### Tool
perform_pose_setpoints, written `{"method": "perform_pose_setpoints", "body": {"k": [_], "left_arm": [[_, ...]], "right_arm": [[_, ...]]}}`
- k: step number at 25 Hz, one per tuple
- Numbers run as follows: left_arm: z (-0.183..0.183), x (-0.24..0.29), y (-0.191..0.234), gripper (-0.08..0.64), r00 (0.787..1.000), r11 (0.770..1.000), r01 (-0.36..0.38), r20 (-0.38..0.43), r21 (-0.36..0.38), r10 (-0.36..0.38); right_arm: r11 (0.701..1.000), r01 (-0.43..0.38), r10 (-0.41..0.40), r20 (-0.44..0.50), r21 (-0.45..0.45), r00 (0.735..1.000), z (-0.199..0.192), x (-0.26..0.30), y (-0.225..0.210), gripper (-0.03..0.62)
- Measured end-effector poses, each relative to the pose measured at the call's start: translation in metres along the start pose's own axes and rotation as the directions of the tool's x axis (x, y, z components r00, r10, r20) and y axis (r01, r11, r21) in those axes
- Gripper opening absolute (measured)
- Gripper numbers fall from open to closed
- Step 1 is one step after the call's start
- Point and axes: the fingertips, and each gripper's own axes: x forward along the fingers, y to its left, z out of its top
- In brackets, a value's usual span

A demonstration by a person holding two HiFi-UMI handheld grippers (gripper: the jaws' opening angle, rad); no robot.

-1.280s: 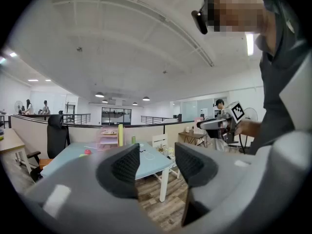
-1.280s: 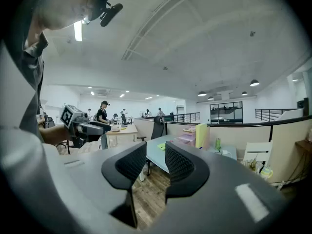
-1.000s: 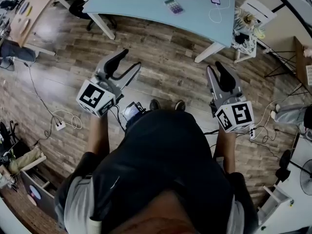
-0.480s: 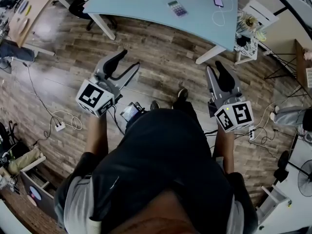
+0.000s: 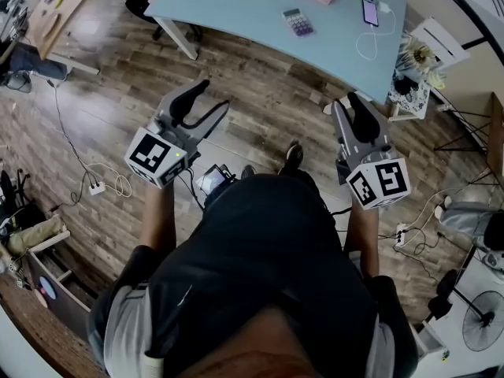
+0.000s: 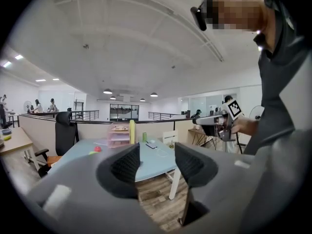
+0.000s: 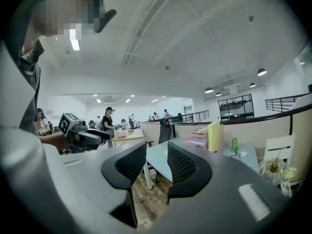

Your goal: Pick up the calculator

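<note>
The calculator [image 5: 298, 22] lies on the blue table [image 5: 236, 10], far ahead and well apart from both tools. The left gripper [image 5: 209, 99] and the right gripper [image 5: 349, 105] point toward the table, probably because the person stands too far away to reach it. Both have their jaws spread, the right less so, with nothing between. The calculator's keys are too small to make out, and the table's far side is cut off.

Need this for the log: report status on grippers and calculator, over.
Left gripper and right gripper open, empty, over the floor. Calculator flat on the table ahead, untouched. Nothing seen in the way.
</note>
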Motion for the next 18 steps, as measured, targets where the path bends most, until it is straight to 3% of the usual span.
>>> {"method": "perform_pose_setpoints", "body": {"k": [5,14,18], "left_arm": [[0.017,0.033,-0.001,0.252,0.998,0.998,-0.053,-0.020,-0.034,0.053],[0.024,0.075,-0.005,0.252,0.991,0.992,-0.127,-0.030,0.006,0.127],[0.026,0.090,-0.015,0.252,0.985,0.987,-0.163,-0.054,-0.010,0.162]], "right_arm": [[0.999,-0.053,0.053,-0.006,0.008,0.999,0.006,0.020,-0.037,0.120],[0.990,-0.138,0.139,-0.007,0.030,0.990,0.008,0.037,-0.092,0.120],[0.983,-0.177,0.177,-0.005,0.039,0.984,0.006,0.040,-0.111,0.120]]}}
